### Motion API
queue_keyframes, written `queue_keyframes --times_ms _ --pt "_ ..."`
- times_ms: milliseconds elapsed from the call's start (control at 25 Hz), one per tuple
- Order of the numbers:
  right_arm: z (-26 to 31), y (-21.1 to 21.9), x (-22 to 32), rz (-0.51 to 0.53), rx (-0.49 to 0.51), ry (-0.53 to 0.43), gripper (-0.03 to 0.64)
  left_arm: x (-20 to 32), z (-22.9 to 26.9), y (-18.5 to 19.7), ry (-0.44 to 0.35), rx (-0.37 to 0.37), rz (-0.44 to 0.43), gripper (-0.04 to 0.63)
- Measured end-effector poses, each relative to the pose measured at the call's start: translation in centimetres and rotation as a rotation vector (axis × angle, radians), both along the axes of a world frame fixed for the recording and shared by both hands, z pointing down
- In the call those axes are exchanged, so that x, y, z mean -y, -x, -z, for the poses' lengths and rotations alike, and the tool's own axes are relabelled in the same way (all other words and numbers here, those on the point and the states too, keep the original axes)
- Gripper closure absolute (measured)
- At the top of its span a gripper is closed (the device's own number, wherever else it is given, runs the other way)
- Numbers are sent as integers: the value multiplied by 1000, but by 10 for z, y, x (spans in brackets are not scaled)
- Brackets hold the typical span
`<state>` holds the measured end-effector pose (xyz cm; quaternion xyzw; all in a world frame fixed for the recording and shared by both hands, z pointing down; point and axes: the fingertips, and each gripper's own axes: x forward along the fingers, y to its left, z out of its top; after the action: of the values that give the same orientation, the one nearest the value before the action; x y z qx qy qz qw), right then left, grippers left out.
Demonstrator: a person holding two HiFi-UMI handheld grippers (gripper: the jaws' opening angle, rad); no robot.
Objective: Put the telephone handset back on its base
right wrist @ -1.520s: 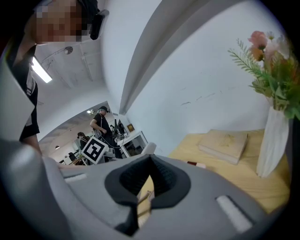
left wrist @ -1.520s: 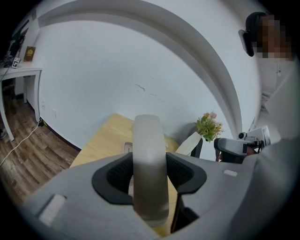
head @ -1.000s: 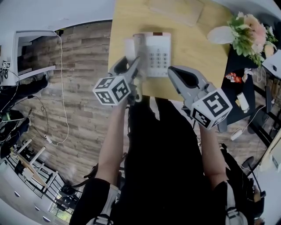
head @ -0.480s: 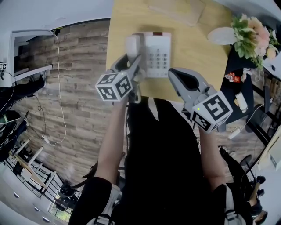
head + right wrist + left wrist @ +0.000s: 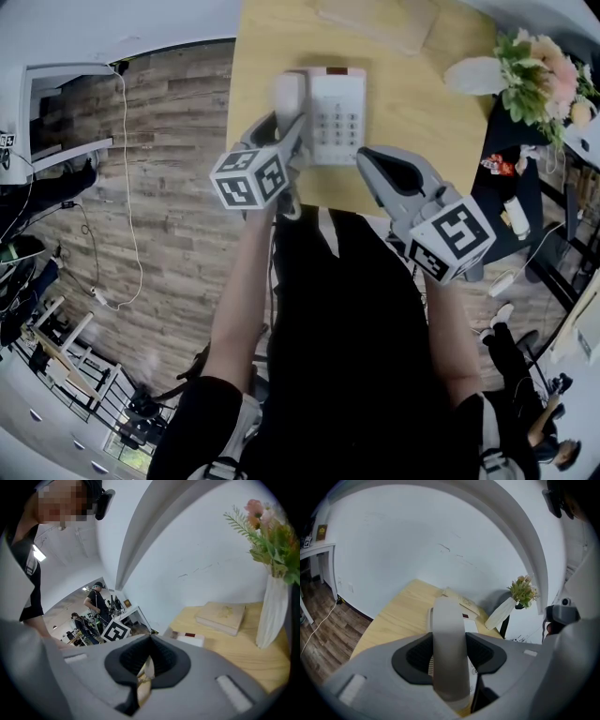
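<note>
The white telephone base point(image 5: 336, 117) sits on the wooden table point(image 5: 412, 103), keypad up. My left gripper point(image 5: 292, 131) is shut on the white handset point(image 5: 288, 94), which hangs over the base's left side. In the left gripper view the handset point(image 5: 447, 620) stands upright between the dark pads of my left gripper point(image 5: 449, 660), and the base point(image 5: 469, 622) shows behind it. My right gripper point(image 5: 373, 157) hovers at the table's near edge, right of the base, shut on nothing. In the right gripper view my right gripper point(image 5: 150, 640) has its tips together, with the base point(image 5: 186, 638) beyond.
A tan book point(image 5: 375, 21) lies at the table's far edge. A white vase of flowers point(image 5: 525, 70) stands at the right. Wood floor point(image 5: 178, 169) lies to the left of the table. People stand in the background point(image 5: 96, 604).
My left gripper has carried the handset slightly forward and to the right, closer over the base's left side. The right gripper has barely moved.
</note>
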<state>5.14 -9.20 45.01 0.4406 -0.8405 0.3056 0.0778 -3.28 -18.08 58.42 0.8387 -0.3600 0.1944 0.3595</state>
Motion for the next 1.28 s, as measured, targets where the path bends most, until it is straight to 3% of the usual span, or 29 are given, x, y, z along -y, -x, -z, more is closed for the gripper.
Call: queue_keyframes --times_ms 1000,1280 --pt "0 -7 0 -21 58 15 617 7 -12 -4 46 23 60 374" --pt "-1 -7 1 -23 65 16 617 12 -6 -4 26 21 66 407"
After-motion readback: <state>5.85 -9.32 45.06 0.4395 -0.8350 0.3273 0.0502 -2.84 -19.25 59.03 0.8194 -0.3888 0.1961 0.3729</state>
